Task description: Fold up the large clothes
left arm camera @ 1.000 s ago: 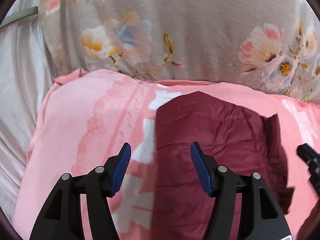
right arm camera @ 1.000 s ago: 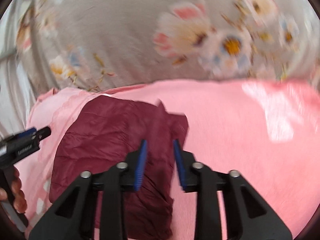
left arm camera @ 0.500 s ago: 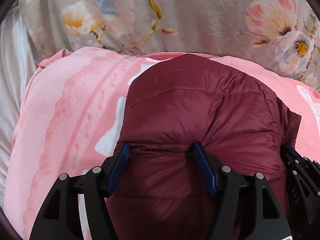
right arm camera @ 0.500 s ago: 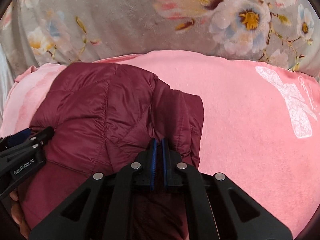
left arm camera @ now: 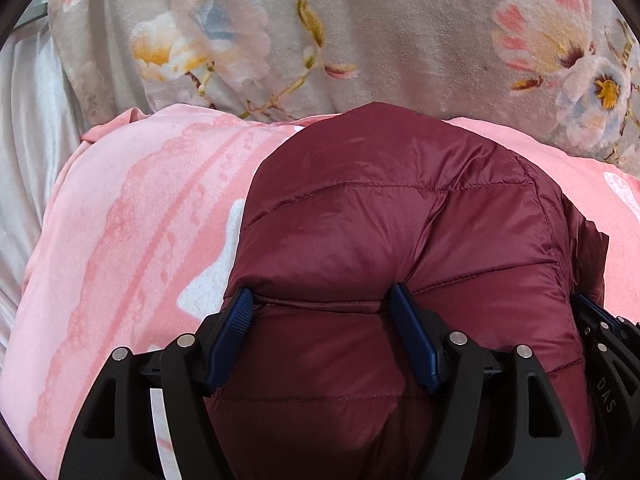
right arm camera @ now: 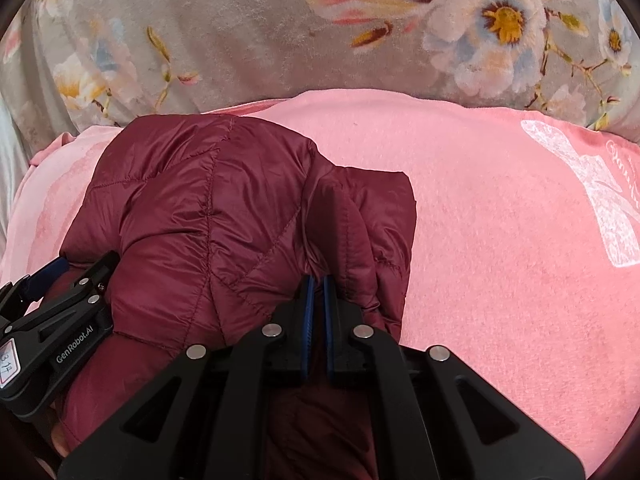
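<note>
Maroon puffer jacket point(left arm camera: 384, 240) sits bunched on the pink blanket point(left arm camera: 132, 220), floral grey fleece point(left arm camera: 380, 32) behind it at 12 o'clock in both wrist views. Left gripper point(left arm camera: 322, 312): jaws wide, and they have just been opening further, with a thick roll of the jacket's padding between the blue pads point(left arm camera: 414, 340). The pads touch the fabric on both sides; this reads as a loose straddle of a fat fold rather than a pinch, probably to pin the bulk in place. Right gripper point(right arm camera: 316, 304): jaws have just been closing and are now all but shut, pads nearly touching, with a thin layer of jacket fabric caught between them at the seam edge near a loose flap point(right arm camera: 372, 220), which lies at 1 o'clock from the tips. In the right wrist view the left gripper's body shows at 8 o'clock against the jacket's left flank. My read is that the split grip is deliberate: narrow pinch on a single layer to drag it over, wide hold on the puffy mass so it doesn't slide on the soft blanket. Fold looks partway done; the jacket is compacted but lumpy, with the flap not yet tucked.
</note>
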`<state>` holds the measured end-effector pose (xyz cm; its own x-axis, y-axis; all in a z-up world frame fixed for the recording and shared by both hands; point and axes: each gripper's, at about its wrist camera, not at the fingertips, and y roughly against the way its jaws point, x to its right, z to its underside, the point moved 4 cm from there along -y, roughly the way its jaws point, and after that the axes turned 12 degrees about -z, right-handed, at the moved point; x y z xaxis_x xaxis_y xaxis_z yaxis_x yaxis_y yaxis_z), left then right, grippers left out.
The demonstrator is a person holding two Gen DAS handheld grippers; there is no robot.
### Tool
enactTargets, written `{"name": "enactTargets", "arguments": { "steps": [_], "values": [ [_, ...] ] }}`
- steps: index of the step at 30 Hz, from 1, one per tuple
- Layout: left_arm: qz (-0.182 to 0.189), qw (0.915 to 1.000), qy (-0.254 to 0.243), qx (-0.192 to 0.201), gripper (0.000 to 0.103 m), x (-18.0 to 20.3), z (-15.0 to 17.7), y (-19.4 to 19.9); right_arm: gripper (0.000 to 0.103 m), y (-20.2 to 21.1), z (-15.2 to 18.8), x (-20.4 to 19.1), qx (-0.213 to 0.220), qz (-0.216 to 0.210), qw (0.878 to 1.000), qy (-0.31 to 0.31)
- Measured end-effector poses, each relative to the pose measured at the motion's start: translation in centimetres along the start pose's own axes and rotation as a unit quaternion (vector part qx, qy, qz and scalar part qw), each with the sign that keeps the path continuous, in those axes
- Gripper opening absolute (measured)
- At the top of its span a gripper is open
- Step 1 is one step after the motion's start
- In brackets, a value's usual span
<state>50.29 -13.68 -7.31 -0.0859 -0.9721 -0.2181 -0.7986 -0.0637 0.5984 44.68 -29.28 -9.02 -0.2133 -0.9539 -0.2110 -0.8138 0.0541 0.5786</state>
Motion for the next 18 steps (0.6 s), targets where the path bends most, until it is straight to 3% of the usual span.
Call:
{"name": "enactTargets", "arguments": {
  "steps": [18],
  "values": [
    [0.002,1.0,0.003,0.003,0.07,-0.02,0.15,-0.05,0.003,-0.23,0.02,-0.32,-0.004,0.02,1.0,0.011]
  ]
}}
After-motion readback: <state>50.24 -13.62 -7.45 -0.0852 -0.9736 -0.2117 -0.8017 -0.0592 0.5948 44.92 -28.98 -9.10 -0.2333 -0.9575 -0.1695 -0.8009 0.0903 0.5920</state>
